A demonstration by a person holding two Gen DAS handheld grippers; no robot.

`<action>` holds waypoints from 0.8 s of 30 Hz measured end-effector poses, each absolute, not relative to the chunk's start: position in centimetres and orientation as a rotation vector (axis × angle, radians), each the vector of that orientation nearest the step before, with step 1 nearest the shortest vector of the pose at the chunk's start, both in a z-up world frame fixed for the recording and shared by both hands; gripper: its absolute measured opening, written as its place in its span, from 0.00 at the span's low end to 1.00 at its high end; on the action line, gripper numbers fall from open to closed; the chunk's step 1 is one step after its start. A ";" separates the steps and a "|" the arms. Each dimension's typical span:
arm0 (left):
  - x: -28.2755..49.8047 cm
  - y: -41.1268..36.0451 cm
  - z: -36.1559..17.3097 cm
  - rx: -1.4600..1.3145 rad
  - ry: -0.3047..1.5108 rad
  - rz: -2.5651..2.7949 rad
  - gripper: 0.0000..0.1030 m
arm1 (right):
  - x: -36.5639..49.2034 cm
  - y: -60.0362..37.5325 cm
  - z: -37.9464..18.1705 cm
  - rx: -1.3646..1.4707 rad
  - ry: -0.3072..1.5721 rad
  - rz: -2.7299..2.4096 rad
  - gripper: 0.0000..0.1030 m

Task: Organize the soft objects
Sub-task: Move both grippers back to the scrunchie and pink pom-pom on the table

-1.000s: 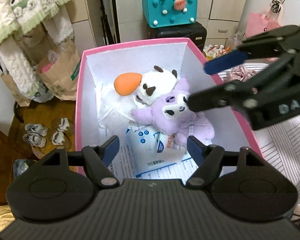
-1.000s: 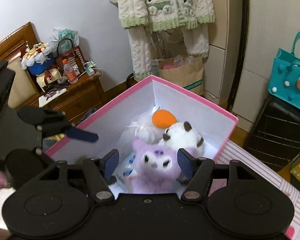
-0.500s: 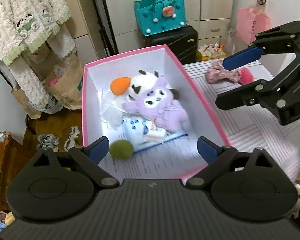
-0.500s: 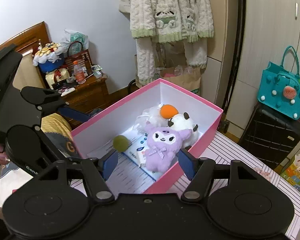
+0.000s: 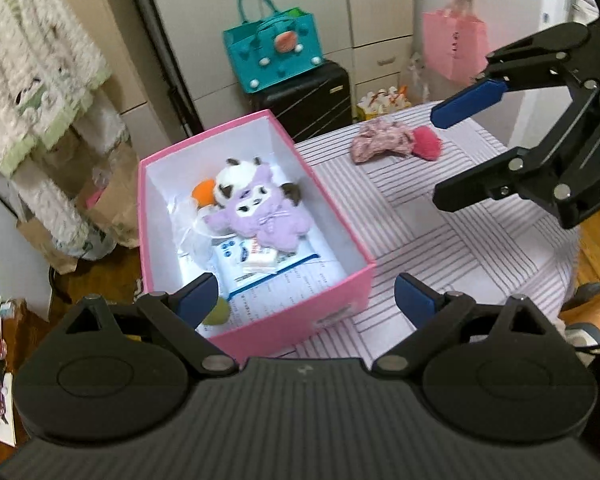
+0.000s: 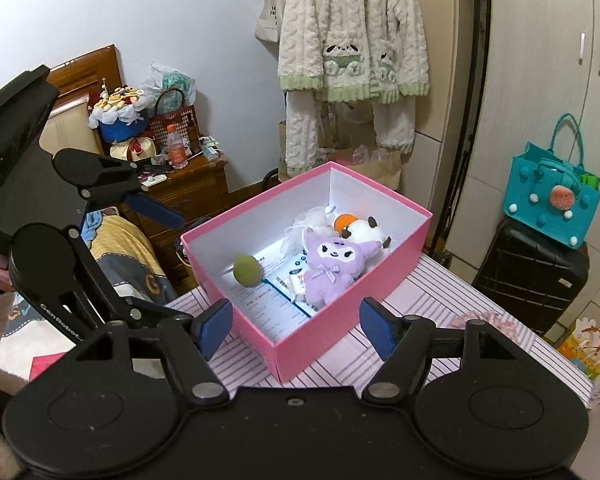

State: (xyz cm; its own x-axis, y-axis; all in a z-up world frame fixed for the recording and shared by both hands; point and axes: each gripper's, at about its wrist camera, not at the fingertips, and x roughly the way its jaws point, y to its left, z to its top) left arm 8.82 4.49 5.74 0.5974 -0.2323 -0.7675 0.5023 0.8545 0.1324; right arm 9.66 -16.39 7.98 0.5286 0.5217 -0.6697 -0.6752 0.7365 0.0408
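Already the pink box [image 6: 340, 328] on the striped table [image 5: 480, 248] holds the purple plush [image 6: 336, 260], lying face up on other soft things, while both empty grippers, left [image 5: 306, 298] spread wide and right [image 6: 296, 326] opening, hover, probably because a pink scrunchie [image 5: 380, 142] waits outside.

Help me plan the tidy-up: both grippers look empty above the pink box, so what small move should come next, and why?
Probably swing the right gripper, jaws opening and empty, toward the pink floral scrunchie and red pompom. They lie loose on the striped tablecloth, outside the pink box that already holds the purple plush. The left gripper is open and empty.
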 end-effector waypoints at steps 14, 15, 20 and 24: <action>5.3 -0.2 4.7 0.396 0.868 -0.536 0.93 | 5.0 -22.1 5.2 -0.235 0.751 0.665 0.74; 5.2 -0.5 4.5 0.399 0.872 -0.540 0.93 | 4.8 -22.6 5.0 -0.232 0.756 0.658 0.74; 4.8 -1.8 4.1 0.443 0.854 -0.543 0.93 | 4.1 -25.3 3.9 -0.214 0.776 0.626 0.74; 4.9 -2.6 4.1 0.446 0.859 -0.553 0.93 | 4.1 -27.0 2.9 -0.191 0.778 0.615 0.75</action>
